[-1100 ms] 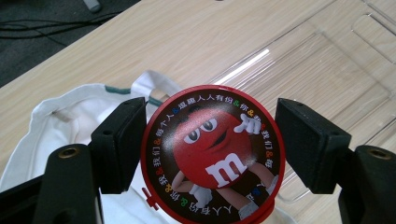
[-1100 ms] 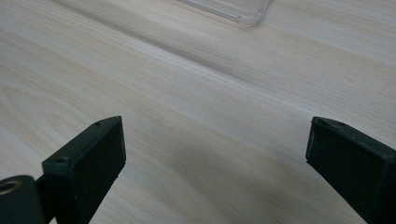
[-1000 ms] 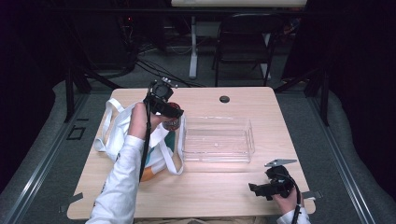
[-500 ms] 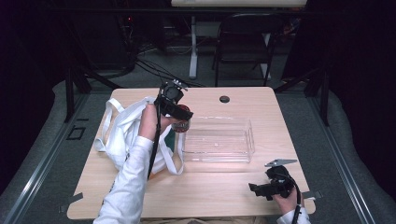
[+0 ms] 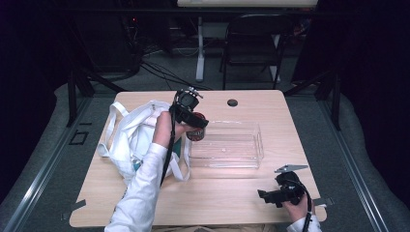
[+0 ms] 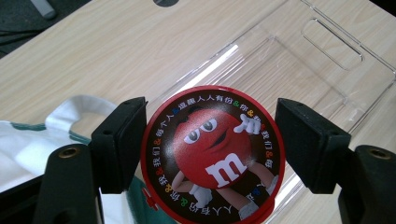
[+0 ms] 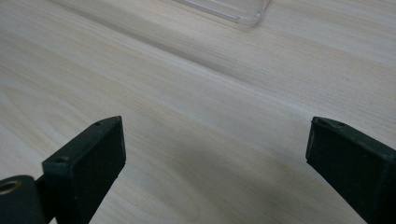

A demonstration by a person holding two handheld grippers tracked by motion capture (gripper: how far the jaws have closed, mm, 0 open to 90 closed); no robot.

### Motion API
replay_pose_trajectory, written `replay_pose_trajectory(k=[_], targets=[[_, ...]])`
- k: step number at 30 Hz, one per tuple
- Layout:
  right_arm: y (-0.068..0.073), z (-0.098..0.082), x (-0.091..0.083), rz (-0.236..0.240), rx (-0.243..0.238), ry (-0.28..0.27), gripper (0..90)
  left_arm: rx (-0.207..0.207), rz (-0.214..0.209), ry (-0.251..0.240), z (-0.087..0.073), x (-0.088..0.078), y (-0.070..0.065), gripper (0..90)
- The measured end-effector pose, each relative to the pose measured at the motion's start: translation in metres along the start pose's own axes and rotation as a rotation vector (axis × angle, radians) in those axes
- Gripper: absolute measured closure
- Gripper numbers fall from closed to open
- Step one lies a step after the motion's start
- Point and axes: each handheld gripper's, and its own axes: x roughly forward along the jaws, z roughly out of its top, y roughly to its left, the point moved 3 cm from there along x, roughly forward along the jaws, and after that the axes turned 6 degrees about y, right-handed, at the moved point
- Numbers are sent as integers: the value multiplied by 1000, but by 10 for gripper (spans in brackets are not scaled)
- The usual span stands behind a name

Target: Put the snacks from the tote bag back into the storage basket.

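Wood table [image 5: 222, 203] in dark room; left gripper [image 6: 210, 144] clamps tin [image 6: 212, 156], right gripper [image 7: 215, 163] gapes.

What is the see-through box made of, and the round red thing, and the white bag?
The box looks like hard clear plastic: shiny, table visible through it. The round red tin has a glossy printed lid, maybe metal or plastic. The bag looks like soft white cloth, crumpled.

Wooden table [image 5: 217, 193] bearing clear tray [image 5: 227, 145], white bag [image 5: 128, 137]
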Motion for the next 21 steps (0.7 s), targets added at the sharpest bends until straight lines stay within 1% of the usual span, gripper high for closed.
replay_pose_trajectory(k=[5, 7, 10, 13, 19, 20, 21], targets=[[0, 0, 0, 1, 1, -1, 46, 9, -12, 5, 0, 7, -4, 278], [0, 0, 0, 1, 0, -1, 46, 11, -24, 7, 0, 11, -5, 279], [0, 0, 0, 2, 2, -2, 46, 7, -24, 6, 0, 13, -6, 278], [0, 0, 0, 2, 2, -1, 47, 14, -37, 14, 0, 18, -8, 278], [0, 0, 0, 2, 2, -1, 46, 17, -41, 18, -3, 24, -10, 278], [0, 0, 0, 2, 2, -1, 46, 15, -49, 21, -4, 27, -11, 279], [0, 0, 0, 3, 2, -1, 47, 15, -49, 21, -4, 27, -11, 279]])
